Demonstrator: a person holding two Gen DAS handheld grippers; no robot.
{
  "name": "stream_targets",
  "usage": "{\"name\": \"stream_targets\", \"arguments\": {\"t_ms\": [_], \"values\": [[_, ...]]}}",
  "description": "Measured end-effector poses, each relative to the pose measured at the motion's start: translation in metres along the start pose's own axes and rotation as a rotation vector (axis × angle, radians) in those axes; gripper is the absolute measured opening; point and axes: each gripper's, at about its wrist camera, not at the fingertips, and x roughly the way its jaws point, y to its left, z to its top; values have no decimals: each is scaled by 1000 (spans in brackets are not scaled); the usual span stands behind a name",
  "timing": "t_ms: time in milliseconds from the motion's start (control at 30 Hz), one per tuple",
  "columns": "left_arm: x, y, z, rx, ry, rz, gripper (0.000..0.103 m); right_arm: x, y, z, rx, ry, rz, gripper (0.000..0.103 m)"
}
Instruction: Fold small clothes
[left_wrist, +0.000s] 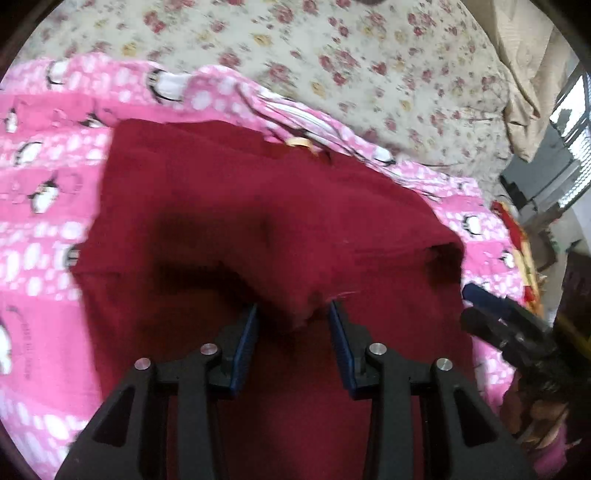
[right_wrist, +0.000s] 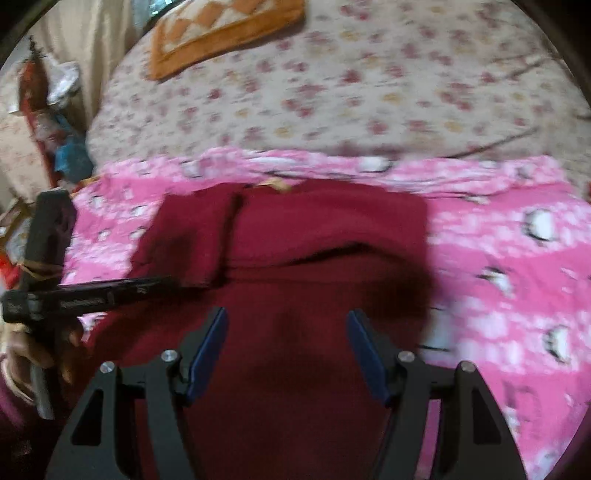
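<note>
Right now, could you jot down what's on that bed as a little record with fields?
Garment: dark red garment, partly folded, one side flap turned over its middle
Under it: pink penguin-print blanket
Bed cover: floral sheet
Far end: orange patterned cushion
Left claw: open, a raised fold of the garment between its fingers, not gripped
Right claw: open, over the garment's near part

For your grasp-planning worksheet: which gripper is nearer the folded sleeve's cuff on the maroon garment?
Left. The left gripper has the cuff between its open fingers; the right gripper hovers open over the garment's middle, apart from it.
</note>
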Motion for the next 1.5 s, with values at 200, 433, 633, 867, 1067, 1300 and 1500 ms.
{"name": "stream_targets", "arguments": {"t_ms": [200, 433, 633, 867, 1067, 1300, 1500], "values": [[-23, 32, -2, 9, -41, 95, 17, 67, 32, 45, 95, 29, 253, 70], [-60, 73, 2, 0, -119, 160, 17, 140, 68, 69, 213, 191, 431, 69], [-62, 88, 11, -71, -125, 114, 17, 138, 105, 107, 226, 113, 580, 69], [-40, 81, 42, -83, -159, 104, 18, 44, 59, 68, -16, 19, 172, 69], [2, 83, 73, -122, -124, 57, 1, -5, -9, 12, -151, -37, -273, 69], [-4, 77, 78, -98, -134, 48, 0, 14, -49, 7, -181, -4, -372, 32], [-22, 77, 70, -109, -143, 7, 0, 25, -41, 14, -214, -8, -367, 6]]}}
